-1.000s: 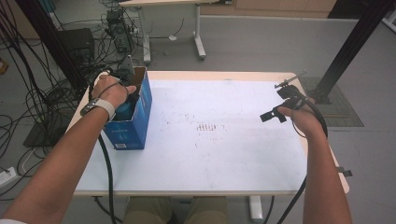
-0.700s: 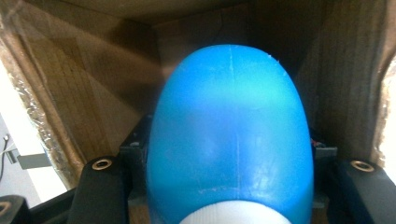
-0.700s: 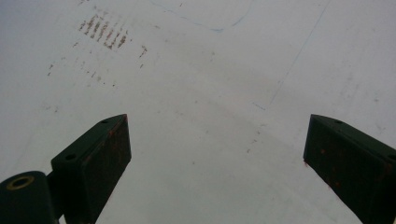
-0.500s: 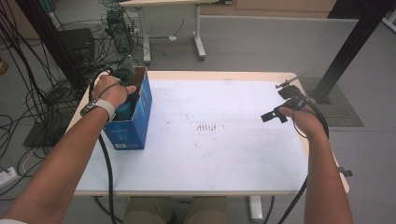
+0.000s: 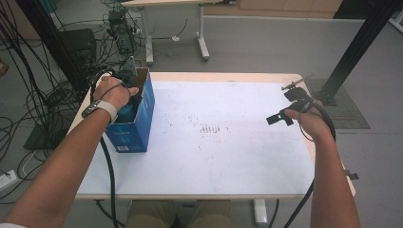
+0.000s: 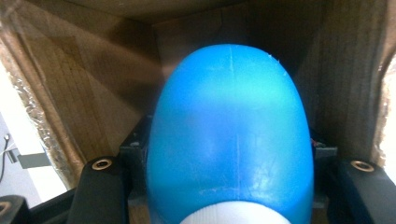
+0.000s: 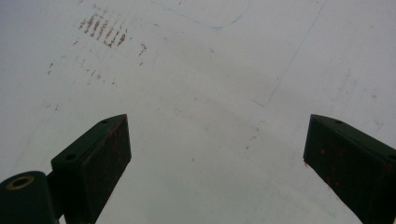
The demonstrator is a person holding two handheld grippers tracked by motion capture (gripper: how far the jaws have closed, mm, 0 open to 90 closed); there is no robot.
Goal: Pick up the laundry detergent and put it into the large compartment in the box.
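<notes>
Blue bottle inside the blue carton

The blue bottle [image 6: 229, 135], white-capped, sits clamped in the left gripper [image 6: 224, 186] within the blue carton [image 5: 140, 123] at the table's [image 5: 228, 175] left edge; carton print unreadable. Right gripper [image 7: 215, 158] hovers, jaws apart.

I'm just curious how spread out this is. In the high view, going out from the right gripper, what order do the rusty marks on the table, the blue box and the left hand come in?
1. Rusty marks, mid-table, nearest the right gripper.
2. Blue box, table's left side.
3. Left hand, over the box's far-left part, farthest.
</notes>
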